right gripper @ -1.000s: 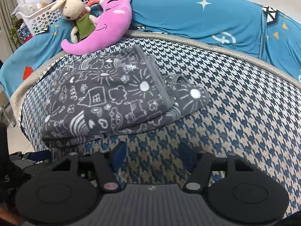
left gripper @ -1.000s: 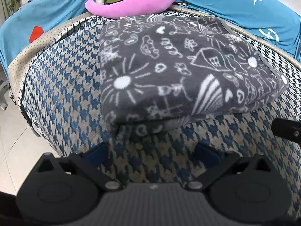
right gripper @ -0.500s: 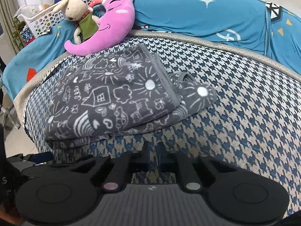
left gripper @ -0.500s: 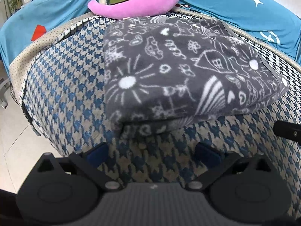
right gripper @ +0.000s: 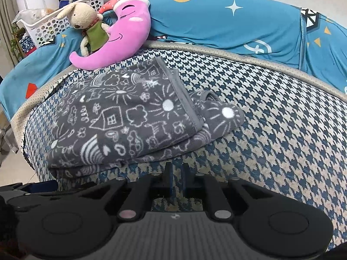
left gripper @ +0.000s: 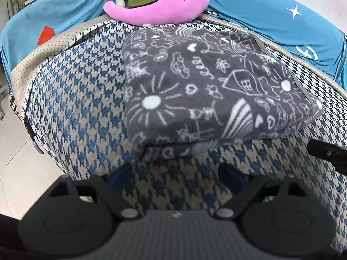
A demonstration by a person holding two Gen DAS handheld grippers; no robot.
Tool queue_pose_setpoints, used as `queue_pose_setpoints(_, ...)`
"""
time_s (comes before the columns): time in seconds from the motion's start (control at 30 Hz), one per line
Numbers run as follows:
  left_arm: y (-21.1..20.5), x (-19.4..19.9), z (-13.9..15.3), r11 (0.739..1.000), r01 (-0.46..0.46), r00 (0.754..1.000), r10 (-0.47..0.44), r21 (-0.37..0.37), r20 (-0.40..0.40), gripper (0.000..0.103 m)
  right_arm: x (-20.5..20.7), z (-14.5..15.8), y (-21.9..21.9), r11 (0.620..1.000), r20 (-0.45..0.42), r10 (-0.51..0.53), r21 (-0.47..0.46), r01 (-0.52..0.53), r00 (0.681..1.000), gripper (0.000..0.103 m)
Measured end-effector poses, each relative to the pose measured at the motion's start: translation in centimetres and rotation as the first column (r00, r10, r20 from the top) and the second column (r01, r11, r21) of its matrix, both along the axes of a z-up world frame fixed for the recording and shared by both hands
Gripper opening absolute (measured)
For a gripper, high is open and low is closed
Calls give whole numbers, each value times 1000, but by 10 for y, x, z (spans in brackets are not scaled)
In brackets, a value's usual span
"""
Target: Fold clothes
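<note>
Closed my right gripper (right gripper: 176, 181) since a second ago, jaws nearly together on nothing; left gripper (left gripper: 176, 174) stays spread, empty. Grey fleece doodle-print garment (left gripper: 208, 91) lies folded on the houndstooth cushion (right gripper: 282, 134) just ahead of both tools; fold looks done. Pink moon plush (right gripper: 121, 36) beyond it, nothing blocking.

Seen from the right wrist, the houndstooth cushion (right gripper: 282, 117) lies bare from 1 through 4 o'clock, open passage for a gripper, while the folded grey blanket (right gripper: 121, 125) fills the ground from 9 to 12 o'clock. Beyond it at 11 o'clock the pink moon pillow (right gripper: 121, 39) and the stuffed rabbit (right gripper: 86, 21) block the back edge. In the left wrist view a strip of bare cushion (left gripper: 73, 108) runs along 9 to 10 o'clock beside the blanket (left gripper: 206, 86), ending at the cushion's edge above the floor (left gripper: 19, 162).
</note>
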State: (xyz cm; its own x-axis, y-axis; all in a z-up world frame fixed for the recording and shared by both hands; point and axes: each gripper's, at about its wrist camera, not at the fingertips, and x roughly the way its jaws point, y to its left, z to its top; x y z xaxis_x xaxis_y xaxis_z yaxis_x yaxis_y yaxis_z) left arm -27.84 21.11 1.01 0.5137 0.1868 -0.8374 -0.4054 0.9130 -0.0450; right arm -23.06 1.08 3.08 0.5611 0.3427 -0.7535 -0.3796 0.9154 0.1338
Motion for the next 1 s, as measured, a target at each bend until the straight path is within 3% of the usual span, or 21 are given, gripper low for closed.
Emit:
queue_pose_setpoints(0.07, 2, 0, 0, 1000, -9, 1000, 9, -5, -1, 74, 0, 0, 1, 1000, -3, 6, 5, -6, 1000, 11)
queue_pose_setpoints(0.27, 6, 0, 1, 1000, -25, 1000, 25, 5, 4, 63, -1, 0, 2, 1000, -7, 14, 13, -14, 1000, 11)
queue_pose_setpoints(0.37, 7, 0, 3, 999, -29, 1000, 29, 15, 4, 63, -1, 1, 2, 1000, -11, 16, 27, -15, 1000, 11)
queue_pose_setpoints(0.43, 6, -1, 6, 999, -26, 1000, 25, 33, 15, 70, -1, 1, 2, 999, -10, 16, 35, -16, 1000, 11)
queue_pose_setpoints(0.47, 5, -1, 8, 999, -25, 1000, 24, 47, 19, 81, -1, 2, 2, 999, -9, 15, 36, -15, 1000, 11)
queue_pose_setpoints(0.53, 4, 0, 9, 998, -23, 999, 22, 52, 23, 92, -1, 1, 2, 999, -11, 16, 42, -16, 1000, 14)
queue_pose_setpoints(0.6, 4, 0, 11, 998, -22, 999, 20, 54, 26, 93, -1, 1, 1, 999, -15, 17, 49, -16, 1000, 19)
queue_pose_setpoints(0.67, 4, 0, 12, 998, -20, 999, 19, 56, 29, 103, -1, 1, 1, 999, -14, 13, 53, -12, 1000, 28)
queue_pose_setpoints(0.83, 4, 1, 10, 999, -17, 1000, 16, 37, 14, 103, 1, 1, -1, 997, -19, -5, 75, 6, 1000, 44)
queue_pose_setpoints(1.0, 2, 3, 5, 1000, -1, 1000, 2, 22, -18, 103, 2, 1, -3, 996, -30, -23, 85, 25, 999, 49)
